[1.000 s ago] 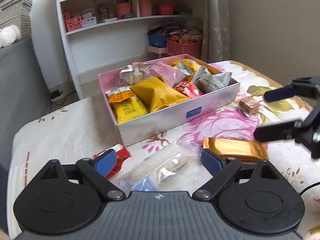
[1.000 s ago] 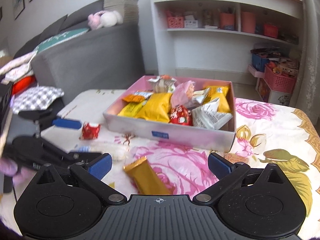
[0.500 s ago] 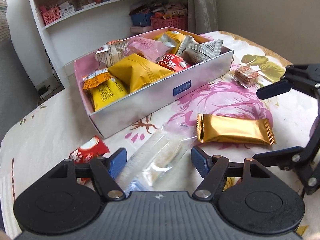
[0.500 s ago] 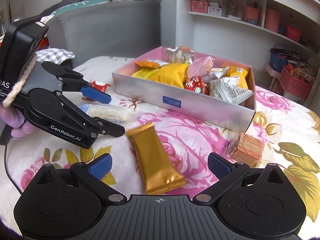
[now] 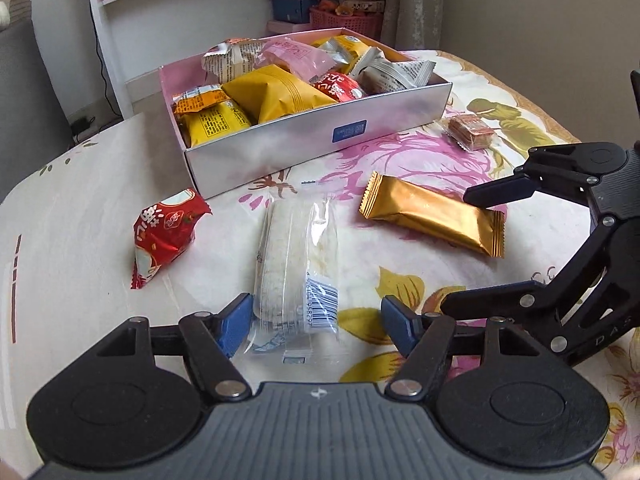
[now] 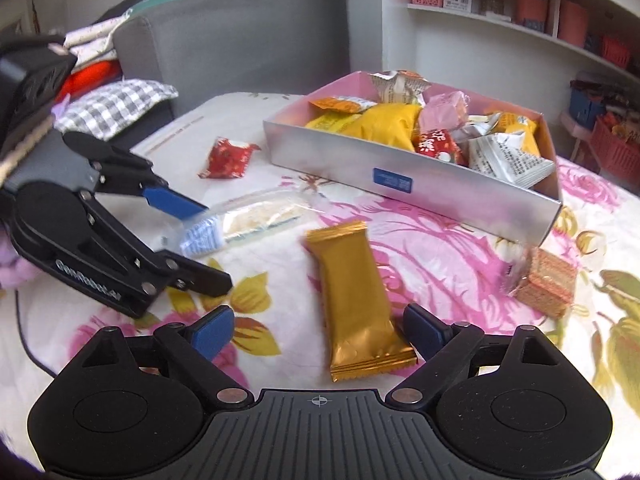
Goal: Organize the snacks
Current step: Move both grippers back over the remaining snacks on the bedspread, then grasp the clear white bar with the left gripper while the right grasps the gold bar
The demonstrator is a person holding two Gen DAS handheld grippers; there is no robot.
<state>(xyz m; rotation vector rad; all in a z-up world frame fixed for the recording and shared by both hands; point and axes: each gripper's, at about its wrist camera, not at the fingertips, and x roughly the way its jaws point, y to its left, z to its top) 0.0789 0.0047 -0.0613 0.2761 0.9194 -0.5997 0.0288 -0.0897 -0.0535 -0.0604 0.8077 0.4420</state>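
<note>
A floral-clothed worktop [image 5: 420, 152] stands before a white shelf unit [image 6: 472, 28], with a grey sofa [image 6: 240, 36] at ten o'clock. At twelve o'clock the silver box [image 5: 304, 148] is full of wrapped snacks. The left gripper [image 5: 316, 318] has just narrowed, its fingers straddling the clear packet [image 5: 296, 264] without a visible grip. The right gripper [image 6: 320, 330], still wide, is closing round the gold bar [image 6: 356, 296].

Two close wrist views angled down, sharing the snack box [image 5: 316, 148] [image 6: 404, 176].
</note>
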